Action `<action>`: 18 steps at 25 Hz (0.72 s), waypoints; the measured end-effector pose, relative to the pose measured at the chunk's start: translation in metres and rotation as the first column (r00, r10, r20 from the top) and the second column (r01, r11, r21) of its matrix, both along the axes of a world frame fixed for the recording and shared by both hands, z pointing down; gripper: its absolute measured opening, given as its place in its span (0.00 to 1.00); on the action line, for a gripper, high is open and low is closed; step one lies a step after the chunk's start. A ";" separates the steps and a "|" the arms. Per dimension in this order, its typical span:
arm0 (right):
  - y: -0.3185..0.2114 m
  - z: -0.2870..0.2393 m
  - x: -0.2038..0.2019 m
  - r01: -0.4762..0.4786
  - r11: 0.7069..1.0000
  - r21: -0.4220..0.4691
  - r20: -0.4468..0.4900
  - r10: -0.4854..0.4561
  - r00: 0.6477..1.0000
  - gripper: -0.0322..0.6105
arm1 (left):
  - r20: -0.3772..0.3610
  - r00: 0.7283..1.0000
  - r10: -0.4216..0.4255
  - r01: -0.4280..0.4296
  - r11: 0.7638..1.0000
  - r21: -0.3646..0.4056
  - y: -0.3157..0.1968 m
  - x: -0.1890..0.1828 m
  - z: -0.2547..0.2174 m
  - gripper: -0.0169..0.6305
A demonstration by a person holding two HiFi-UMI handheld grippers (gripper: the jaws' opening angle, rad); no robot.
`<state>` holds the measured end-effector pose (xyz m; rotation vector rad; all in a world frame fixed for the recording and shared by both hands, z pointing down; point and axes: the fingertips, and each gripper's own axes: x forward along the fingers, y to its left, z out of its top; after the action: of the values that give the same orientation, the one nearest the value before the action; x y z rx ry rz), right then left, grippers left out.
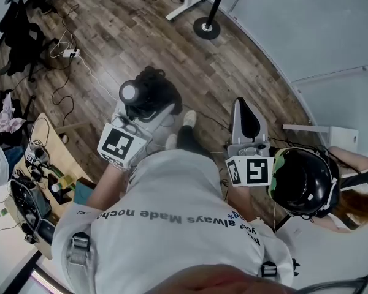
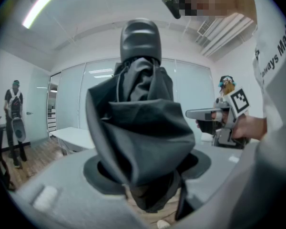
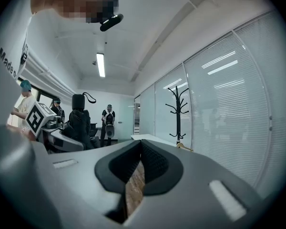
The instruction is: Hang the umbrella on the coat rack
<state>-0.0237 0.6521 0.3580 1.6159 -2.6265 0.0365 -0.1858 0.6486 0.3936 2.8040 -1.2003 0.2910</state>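
**Left gripper** (image 2: 143, 173): jaws clenched on the folded black umbrella (image 2: 140, 113). The grip is through the bunched canopy, and the handle (image 2: 140, 39) stands up above the jaws.

**Right gripper** (image 3: 140, 151): jaws drawn together with nothing between them. Only floor shows through the slit.

**Position:** You hold the umbrella in front of your body over the wooden floor (image 1: 110, 35). The coat rack (image 3: 178, 111) stands well apart, ahead of you by the glazed wall. Its round base (image 1: 207, 27) shows in the head view. Step in hand, as judged: carrying the umbrella to the rack.

**Recommendations:**
- A strap loop (image 3: 89, 97) shows at the handle end, and this is probably what goes over a hook. Leave that end free of the jaws.
- A grip on loose fabric may slip, so carry the umbrella upright and avoid swinging it.
- Walk up until a hook is within easy reach, then raise the loop above the hook tip and lower it on.
- Use your free right gripper to steady the pole if the rack looks likely to rock.
- Loose cables (image 1: 67, 51) lie on the floor to your left, so stay clear of them.
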 end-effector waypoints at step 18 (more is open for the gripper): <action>-0.201 -0.001 0.096 0.016 1.000 0.008 -0.004 -0.016 1.000 0.05 | 0.021 0.999 -0.024 0.024 1.000 -0.002 -0.205 0.089 0.000 0.48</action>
<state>0.0725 0.4511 0.3570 1.5959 -2.6394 0.0225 -0.0970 0.4431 0.3940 2.7902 -1.2359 0.3211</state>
